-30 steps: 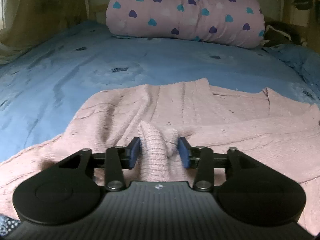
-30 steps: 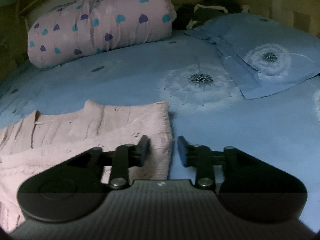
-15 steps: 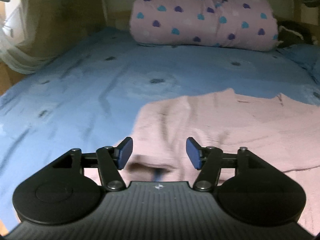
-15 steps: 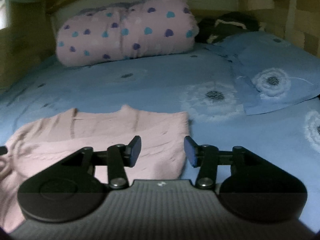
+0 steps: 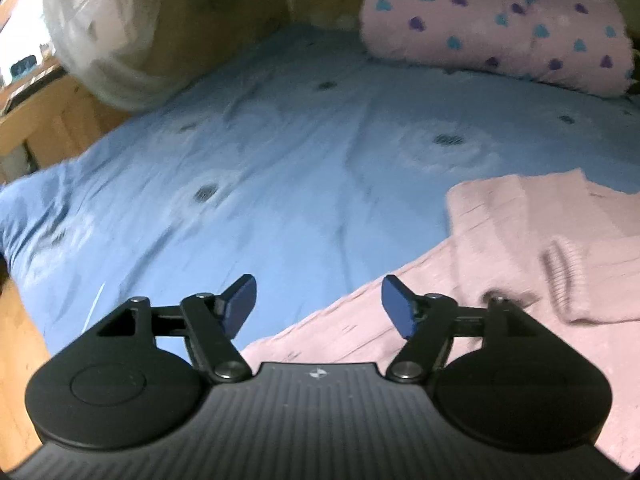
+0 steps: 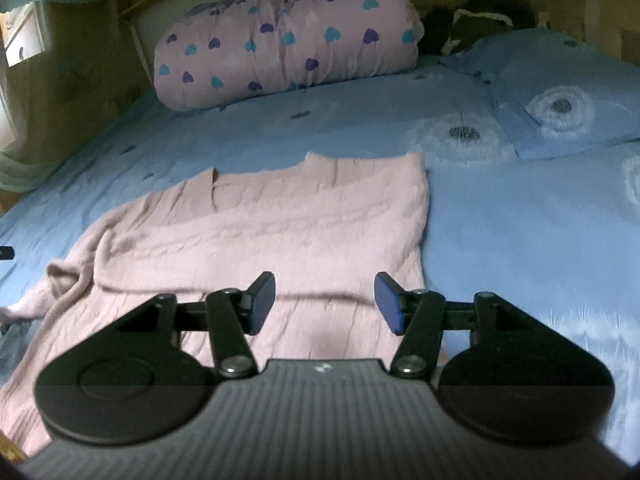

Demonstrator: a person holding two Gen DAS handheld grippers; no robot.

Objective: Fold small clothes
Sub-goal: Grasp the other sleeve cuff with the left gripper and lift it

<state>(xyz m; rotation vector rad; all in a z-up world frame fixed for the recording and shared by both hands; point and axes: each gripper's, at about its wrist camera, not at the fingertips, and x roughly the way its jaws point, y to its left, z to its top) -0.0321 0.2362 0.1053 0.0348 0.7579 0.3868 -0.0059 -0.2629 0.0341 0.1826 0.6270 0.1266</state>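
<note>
Both tools empty, jaws just spread: left tool off the sweater, right tool above it; the loose sleeve may slide and undo the fold near the bed edge

The bed has a blue sheet with pale round flowers. A pink knitted sweater lies spread flat on it. At the far end rests a rolled pink blanket with little hearts, and a blue pillow lies beside it.
</note>
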